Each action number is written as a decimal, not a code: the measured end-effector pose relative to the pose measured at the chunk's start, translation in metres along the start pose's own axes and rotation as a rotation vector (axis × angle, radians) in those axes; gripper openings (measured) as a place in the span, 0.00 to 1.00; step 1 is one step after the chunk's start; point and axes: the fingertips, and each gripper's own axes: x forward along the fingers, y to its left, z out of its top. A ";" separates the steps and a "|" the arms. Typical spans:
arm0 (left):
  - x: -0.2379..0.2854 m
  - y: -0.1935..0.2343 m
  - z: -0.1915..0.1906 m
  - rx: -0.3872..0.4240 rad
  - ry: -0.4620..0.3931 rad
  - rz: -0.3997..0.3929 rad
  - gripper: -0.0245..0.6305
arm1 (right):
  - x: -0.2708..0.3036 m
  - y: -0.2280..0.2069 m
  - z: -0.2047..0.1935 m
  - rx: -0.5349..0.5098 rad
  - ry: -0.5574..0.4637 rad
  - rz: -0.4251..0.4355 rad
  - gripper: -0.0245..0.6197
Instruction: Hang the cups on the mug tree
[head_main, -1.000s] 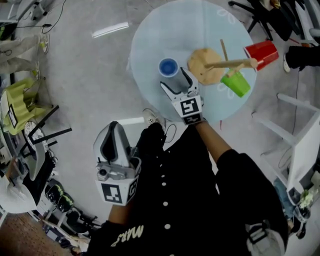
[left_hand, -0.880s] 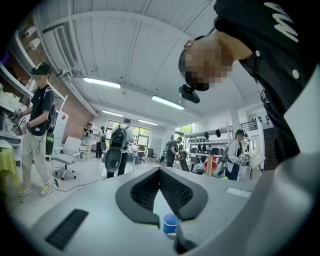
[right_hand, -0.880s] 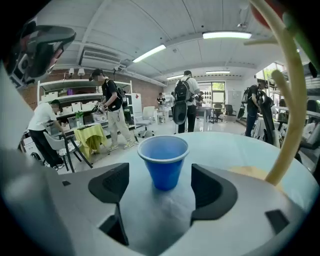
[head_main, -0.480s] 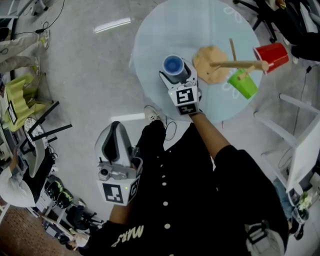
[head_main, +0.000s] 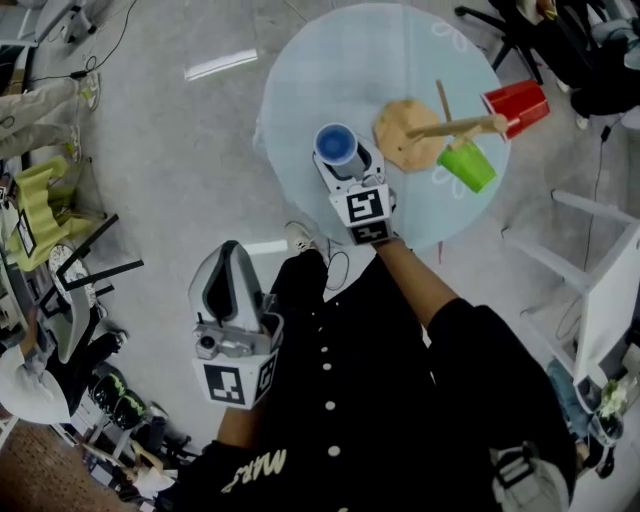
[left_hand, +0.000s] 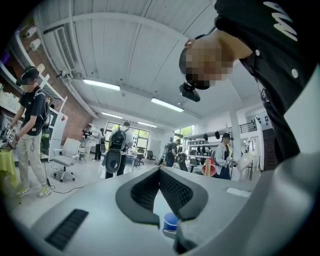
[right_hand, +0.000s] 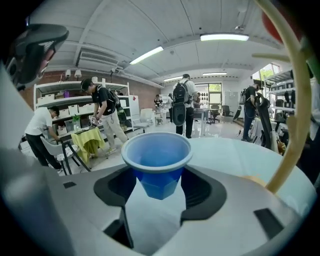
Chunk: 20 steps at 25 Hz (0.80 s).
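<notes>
right gripper (head_main: 343, 163) has the blue cup (head_main: 335, 145) between its two jaws. the jaws have just been closing, and in the right gripper view the dark pads (right_hand: 197, 187) lie against the cup's lower sides, so it is grasping the cup. the cup is upright with its mouth open to the top and nothing inside. this gripper sits at the upper middle of the head view, over the near part of the round pale blue table (head_main: 300, 70). its cube (head_main: 366, 208) shows only a black and white square marker, with no words.

right of the cup in the head view, near but apart from it, stands the wooden mug tree (head_main: 405, 132). a branch (head_main: 455, 127) goes out from it to the right. the red cup (head_main: 518, 103) is at the far end of this branch, at the upper right of the frame. the green cup (head_main: 465, 165) is tilted just below the branch. i cannot tell if it touches the wood. no print is readable on any cup.

left gripper (head_main: 228, 255) is at the lower left of the head view, over the grey floor and well apart from the table. its jaws are clenched with the tips together and nothing between them. its cube (head_main: 228, 385) also carries only a square marker.

white letters (head_main: 250, 465) are on the person's black shirt at the bottom of the frame, but i cannot read them fully.
</notes>
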 end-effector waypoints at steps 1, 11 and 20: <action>0.000 -0.004 0.005 0.001 -0.007 -0.004 0.04 | -0.009 0.005 0.006 0.022 -0.005 0.016 0.47; 0.000 -0.066 0.065 0.011 -0.120 -0.063 0.04 | -0.111 0.036 0.088 0.239 -0.106 0.224 0.47; -0.007 -0.114 0.109 0.035 -0.204 -0.106 0.04 | -0.178 0.027 0.147 0.616 -0.193 0.396 0.46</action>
